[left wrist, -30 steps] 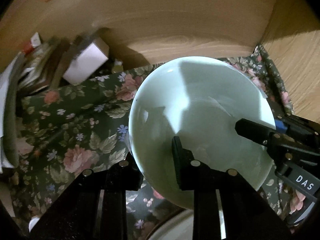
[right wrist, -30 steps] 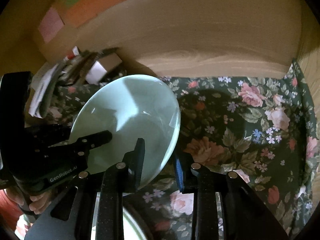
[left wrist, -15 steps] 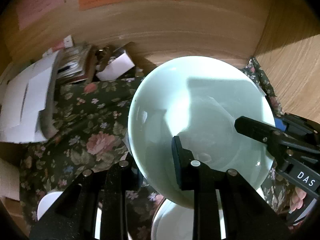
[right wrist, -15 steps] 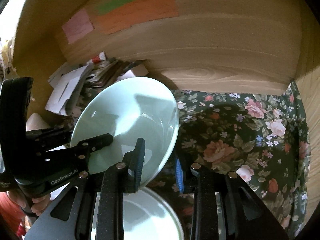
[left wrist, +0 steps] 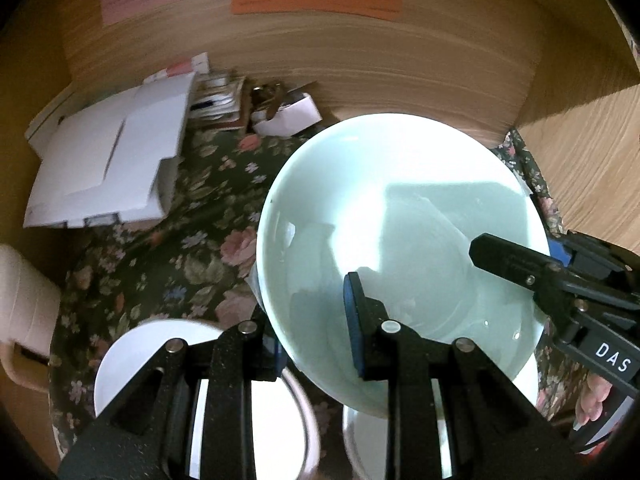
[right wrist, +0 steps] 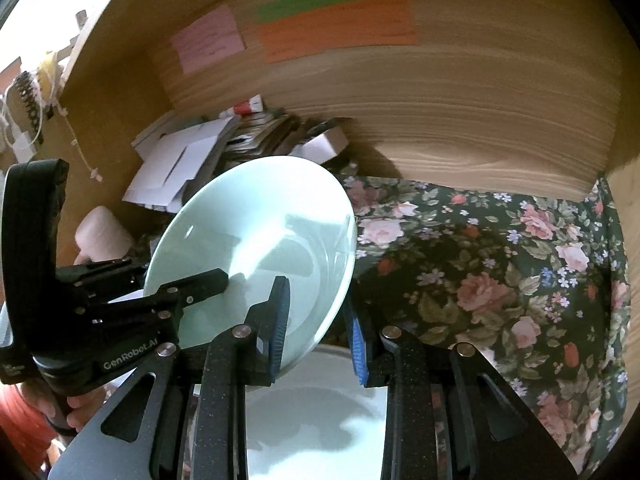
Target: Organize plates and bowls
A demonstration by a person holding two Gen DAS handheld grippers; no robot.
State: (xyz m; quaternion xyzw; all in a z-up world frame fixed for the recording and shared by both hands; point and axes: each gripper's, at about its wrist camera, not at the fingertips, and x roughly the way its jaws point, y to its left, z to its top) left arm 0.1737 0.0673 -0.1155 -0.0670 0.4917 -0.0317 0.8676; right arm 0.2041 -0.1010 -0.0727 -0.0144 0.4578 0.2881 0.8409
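Note:
A large pale green bowl point(left wrist: 400, 240) is held in the air above the floral cloth point(left wrist: 168, 264). My left gripper point(left wrist: 312, 344) is shut on its near left rim; my right gripper point(right wrist: 318, 328) is shut on its right rim, and also shows in the left wrist view point(left wrist: 520, 264). The bowl fills the left middle of the right wrist view point(right wrist: 256, 248). A white bowl point(left wrist: 132, 360) sits on the cloth at lower left. Another white dish point(right wrist: 320, 408) lies directly under the held bowl.
A wooden back wall point(left wrist: 360, 60) with pink, orange and green paper notes closes the far side. White papers and boxes point(left wrist: 108, 164) pile at the back left. A cream container point(left wrist: 20, 312) stands at the left. A wooden side panel point(left wrist: 592, 152) stands right.
Both grippers have risen and drawn back with the green bowl. More of the wall notes, the paper pile and the white dishes below have come into view.

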